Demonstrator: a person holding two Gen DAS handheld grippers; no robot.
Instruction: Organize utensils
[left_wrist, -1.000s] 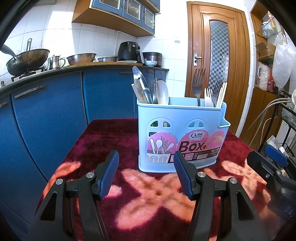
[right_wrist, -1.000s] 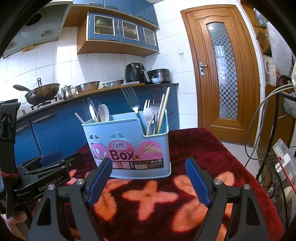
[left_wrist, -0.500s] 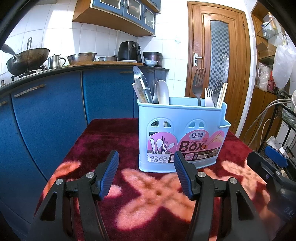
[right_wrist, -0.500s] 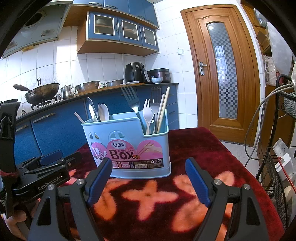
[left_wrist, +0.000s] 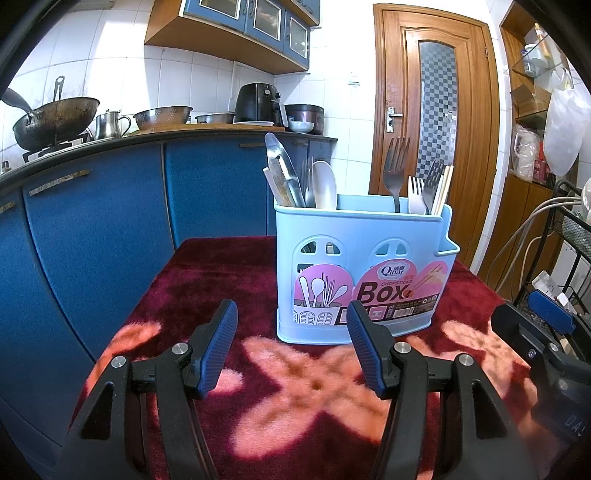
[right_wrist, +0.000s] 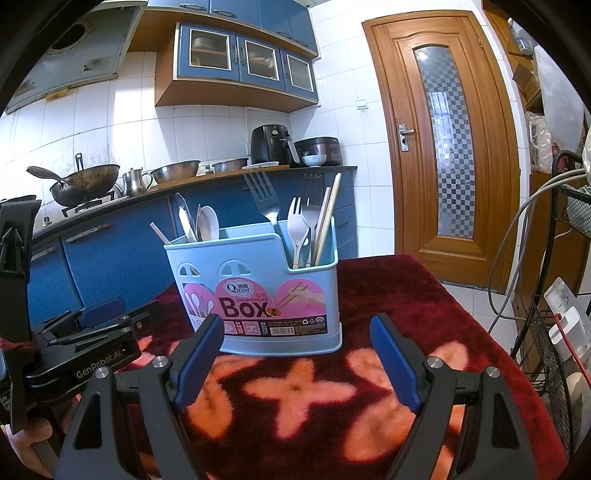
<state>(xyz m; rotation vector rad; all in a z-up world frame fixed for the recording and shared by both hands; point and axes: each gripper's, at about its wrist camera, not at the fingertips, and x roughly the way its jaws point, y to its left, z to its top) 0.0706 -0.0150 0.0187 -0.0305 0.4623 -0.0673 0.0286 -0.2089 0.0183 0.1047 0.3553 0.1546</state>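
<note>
The left claw (left_wrist: 291, 347) hovers low over the table (left_wrist: 229, 266), which is covered in a dark red plush cloth with pink flower shapes; its two blue-padded fingers stand apart with nothing between them. The right claw (right_wrist: 297, 356) hangs over the same cloth beside it, its fingers spread wider and likewise empty. In the right wrist view the left claw's black body shows at the lower left, with part of a hand (right_wrist: 27, 443) under it.

Just ahead of both claws, on the cloth, stands the light blue plastic utensil holder with a pink "Box" label (left_wrist: 364, 266). Its compartment on the side of the left claw holds a metal knife (left_wrist: 282, 171), a white plastic spoon (left_wrist: 325, 184) and a pale stick. The compartment on the side of the right claw holds a tall metal fork (left_wrist: 395, 166), a white plastic fork (left_wrist: 415, 192), another metal fork and pale wooden chopsticks (left_wrist: 445, 184).

Beyond the table run blue kitchen cabinets (left_wrist: 110, 229) bearing a dark wok (left_wrist: 55, 120), a steel colander and a black air fryer (left_wrist: 258, 101). Farther right is a wooden door with a chequered glass panel (left_wrist: 436, 122).
</note>
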